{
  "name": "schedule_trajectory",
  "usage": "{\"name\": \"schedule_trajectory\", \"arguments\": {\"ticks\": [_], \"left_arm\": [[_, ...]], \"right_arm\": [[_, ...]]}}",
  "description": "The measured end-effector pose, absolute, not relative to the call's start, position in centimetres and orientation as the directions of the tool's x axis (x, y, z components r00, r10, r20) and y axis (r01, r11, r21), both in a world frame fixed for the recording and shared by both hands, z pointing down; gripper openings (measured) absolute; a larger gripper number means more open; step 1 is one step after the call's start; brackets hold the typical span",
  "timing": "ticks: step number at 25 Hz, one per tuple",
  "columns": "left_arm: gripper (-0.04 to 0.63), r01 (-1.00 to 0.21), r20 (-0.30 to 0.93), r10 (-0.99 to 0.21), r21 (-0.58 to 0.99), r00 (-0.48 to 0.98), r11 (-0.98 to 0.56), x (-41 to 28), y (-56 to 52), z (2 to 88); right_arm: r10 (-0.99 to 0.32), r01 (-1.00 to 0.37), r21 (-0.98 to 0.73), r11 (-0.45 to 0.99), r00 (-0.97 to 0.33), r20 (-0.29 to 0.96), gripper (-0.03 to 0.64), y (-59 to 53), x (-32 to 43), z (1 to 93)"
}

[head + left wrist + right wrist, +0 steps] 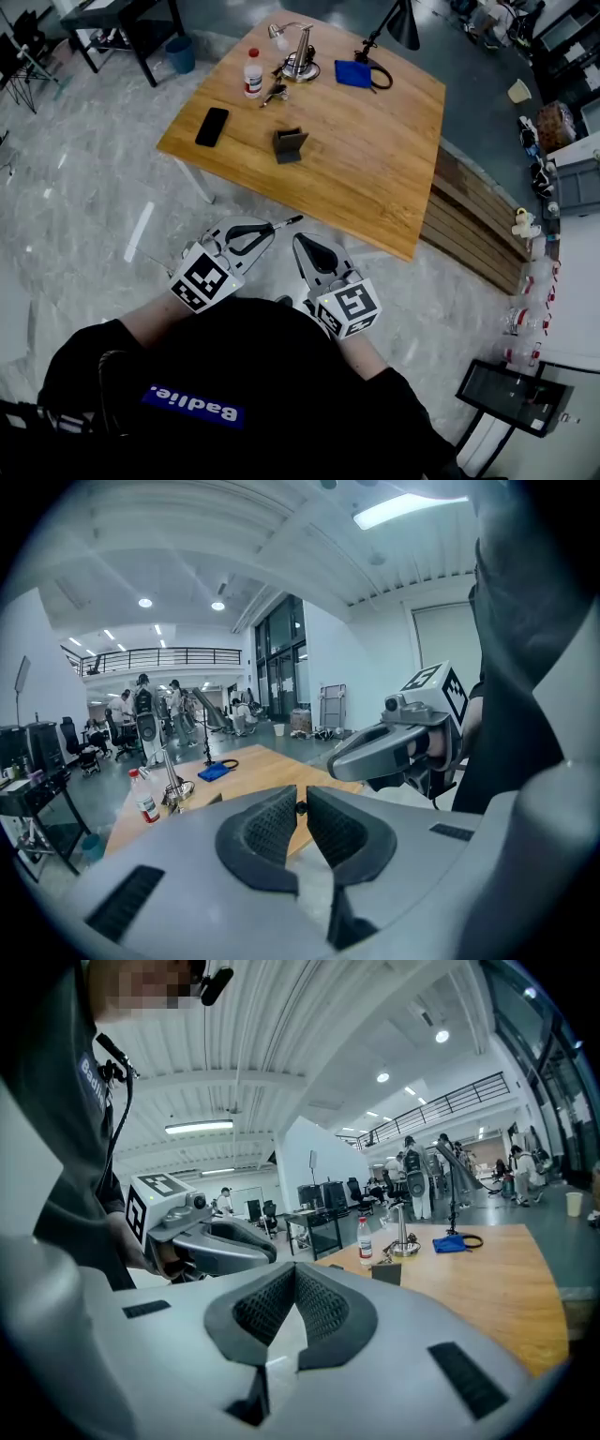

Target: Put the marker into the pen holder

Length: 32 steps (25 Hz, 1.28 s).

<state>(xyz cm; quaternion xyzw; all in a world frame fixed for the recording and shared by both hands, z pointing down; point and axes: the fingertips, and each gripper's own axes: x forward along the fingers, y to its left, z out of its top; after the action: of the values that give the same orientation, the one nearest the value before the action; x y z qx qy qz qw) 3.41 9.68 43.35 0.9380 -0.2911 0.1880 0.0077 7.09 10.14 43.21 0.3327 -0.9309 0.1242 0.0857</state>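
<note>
Left gripper [265, 230] clamps the marker [285, 221] by its end, I reckon for dropping into the pen holder [289, 144] at the middle of the table [375, 173]; right gripper [304, 246] closed, empty.

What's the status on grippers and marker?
Left gripper shut on marker. Right gripper shut, empty. Pen holder on table ahead, not reached. Nothing seen in the way.

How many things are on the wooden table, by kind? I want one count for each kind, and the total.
Bottle: 1
Phone: 1
Pen holder: 1
Blue pouch: 1
Metal stand: 1
Black lamp: 1
Black loop of cord: 1
Small dark thing by the bottle, kind unclear: 1
Total: 8
</note>
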Motion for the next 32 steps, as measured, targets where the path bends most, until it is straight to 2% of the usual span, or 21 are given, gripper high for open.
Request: {"name": "schedule_trajectory", "arguments": {"ticks": [16, 32], "left_arm": [[0.041, -0.685, 0.337, -0.694, -0.166, 0.637, -0.709, 1.3, 3.1, 42.0], [0.041, -0.572, 0.33, -0.585, -0.148, 0.741, -0.807, -3.6, -12.5, 42.9]], "right_arm": [[-0.581, -0.621, -0.192, 0.76, -0.781, 0.228, 0.003, 7.7, 10.2, 43.8], [-0.697, -0.756, -0.163, 0.634, -0.65, 0.303, 0.003, -4.7, 5.0, 43.3]]}}
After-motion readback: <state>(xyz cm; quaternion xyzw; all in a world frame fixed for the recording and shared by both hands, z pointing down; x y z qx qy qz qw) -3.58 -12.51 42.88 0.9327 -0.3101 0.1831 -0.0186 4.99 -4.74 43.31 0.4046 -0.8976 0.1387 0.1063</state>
